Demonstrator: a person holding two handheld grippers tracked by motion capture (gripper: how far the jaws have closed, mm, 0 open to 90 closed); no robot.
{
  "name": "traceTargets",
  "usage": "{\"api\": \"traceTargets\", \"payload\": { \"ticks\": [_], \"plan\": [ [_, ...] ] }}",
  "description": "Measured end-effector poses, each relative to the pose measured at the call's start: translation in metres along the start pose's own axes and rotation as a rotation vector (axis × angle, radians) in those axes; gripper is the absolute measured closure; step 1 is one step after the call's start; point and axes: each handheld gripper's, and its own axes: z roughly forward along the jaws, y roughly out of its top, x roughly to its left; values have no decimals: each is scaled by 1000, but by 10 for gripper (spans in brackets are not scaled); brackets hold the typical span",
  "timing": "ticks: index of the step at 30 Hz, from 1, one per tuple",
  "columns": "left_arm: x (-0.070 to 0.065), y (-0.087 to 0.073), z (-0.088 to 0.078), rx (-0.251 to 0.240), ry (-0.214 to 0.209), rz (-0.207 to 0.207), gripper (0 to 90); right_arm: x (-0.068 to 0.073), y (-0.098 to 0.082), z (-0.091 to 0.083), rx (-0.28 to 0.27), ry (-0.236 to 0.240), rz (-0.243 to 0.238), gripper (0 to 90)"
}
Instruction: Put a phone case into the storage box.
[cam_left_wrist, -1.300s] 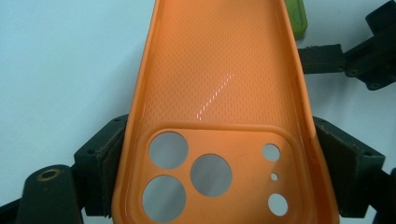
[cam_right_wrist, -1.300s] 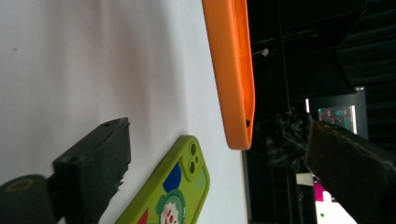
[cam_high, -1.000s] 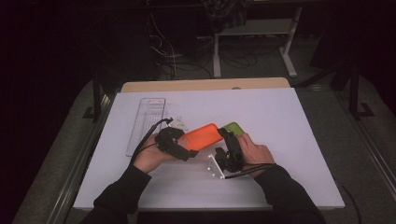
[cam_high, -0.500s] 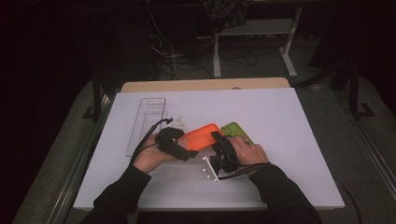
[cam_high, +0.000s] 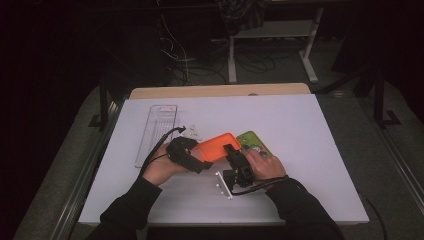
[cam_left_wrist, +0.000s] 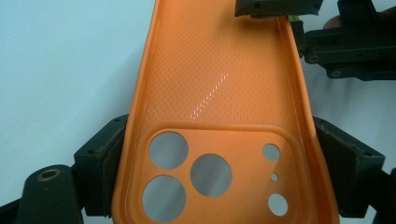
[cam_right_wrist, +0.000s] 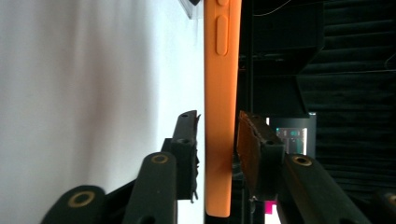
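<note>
Orange case (cam_high: 216, 147): one, clamped across width by left hand-held gripper (cam_high: 192, 156); right hand-held gripper (cam_high: 231, 151) just closing on its edge.

No readable text, label, brand or number on anything here.

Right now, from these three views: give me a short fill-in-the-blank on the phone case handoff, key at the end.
1. The left gripper clamps the orange rubbery phone case across the end with the ____ cutouts.
2. The right gripper has just been closing its jaws, and the case's ____ edge stands between them.
3. The green phone lies on the ____ table mat.
4. The clear plastic tray lies toward the person's ____ side.

Missing words: camera; side; white; left
</note>
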Motion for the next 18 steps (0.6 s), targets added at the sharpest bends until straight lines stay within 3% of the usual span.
{"api": "traceTargets", "payload": {
  "ticks": [6, 14, 18],
  "plan": [
    [0, 0, 0, -2, -3, 8, 160, 0, 0, -1, -5, -5, 0, 753],
    [-1, 0, 0, 1, -1, 19, 158, 1, 1, -2, 6, 4, -18, 775],
    [-2, 0, -1, -16, 17, 67, 150, 2, 2, -3, 10, 5, -27, 779]
  ]
}}
